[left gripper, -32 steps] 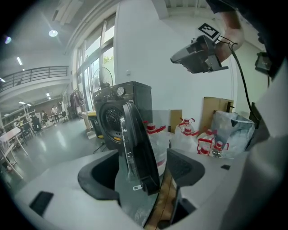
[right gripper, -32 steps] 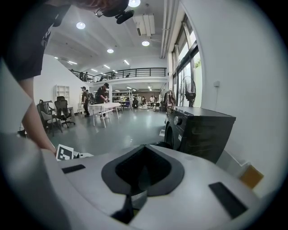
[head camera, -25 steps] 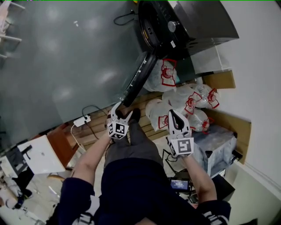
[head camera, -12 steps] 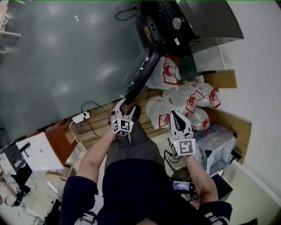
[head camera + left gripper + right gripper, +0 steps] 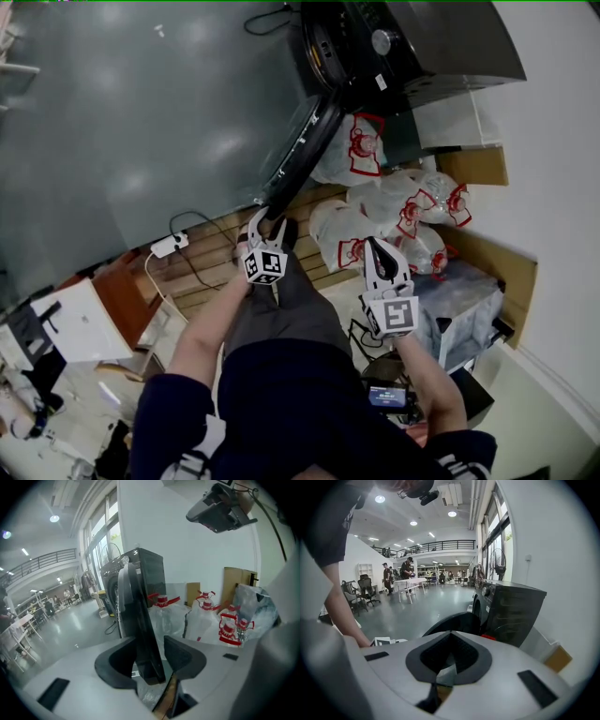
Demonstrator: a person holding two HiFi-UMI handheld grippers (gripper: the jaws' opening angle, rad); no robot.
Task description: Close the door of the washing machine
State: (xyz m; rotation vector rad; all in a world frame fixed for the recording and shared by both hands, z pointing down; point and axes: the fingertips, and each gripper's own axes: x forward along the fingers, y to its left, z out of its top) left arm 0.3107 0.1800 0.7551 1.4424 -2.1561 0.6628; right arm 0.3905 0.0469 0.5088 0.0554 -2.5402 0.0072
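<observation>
Closing just now around the free edge of the washing machine door [image 5: 136,616], the left tongs [image 5: 267,223] have that edge between their jaws, but a small gap shows, so they do not squeeze it. The door hangs wide open from the washing machine [image 5: 403,42], so it needs swinging shut. The right tongs [image 5: 449,641] are closed and hold nothing.

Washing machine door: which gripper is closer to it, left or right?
Left. The left gripper straddles the free edge of the door, its jaws having just been closing. The right gripper hangs beside the bags, clear of it.
</observation>
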